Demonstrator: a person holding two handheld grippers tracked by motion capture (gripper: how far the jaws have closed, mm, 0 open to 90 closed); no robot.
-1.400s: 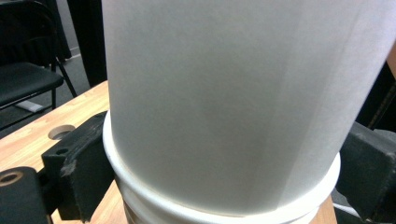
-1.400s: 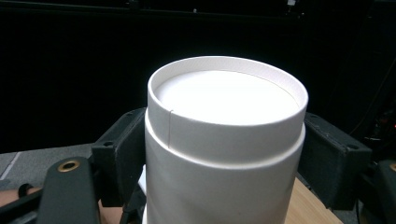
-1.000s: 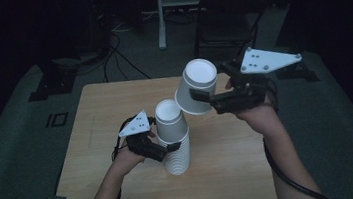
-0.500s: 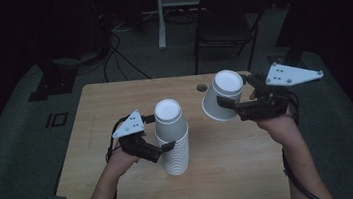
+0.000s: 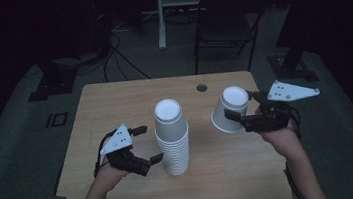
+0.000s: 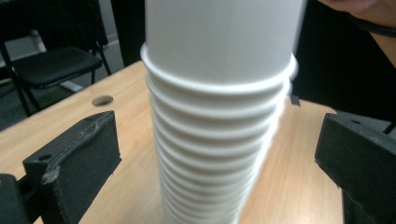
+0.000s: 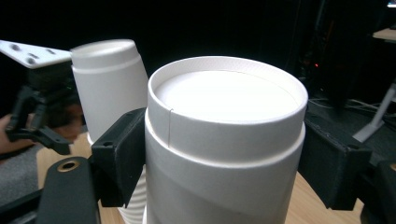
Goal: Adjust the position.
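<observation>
A tall stack of upturned white paper cups [image 5: 172,139] stands in the middle of the wooden table [image 5: 114,99]. My left gripper [image 5: 148,144] is open just left of the stack. In the left gripper view the stack [image 6: 219,116] rises between the two spread jaws with a gap on each side. My right gripper [image 5: 241,105] is shut on a single white cup [image 5: 228,109], held tilted above the table to the right of the stack. The right gripper view has this cup [image 7: 224,140] clamped between both jaws, bottom up, with the stack [image 7: 109,84] behind it.
A round cable hole [image 5: 202,87] lies near the table's far edge. A dark folding chair [image 5: 228,18] and a white desk leg [image 5: 160,16] stand beyond the table, and cables run across the floor [image 5: 108,52] at the back left.
My right gripper carried the single cup from over the stack down and to the right. My left gripper let go of the stack, opened and drew back to the left.
</observation>
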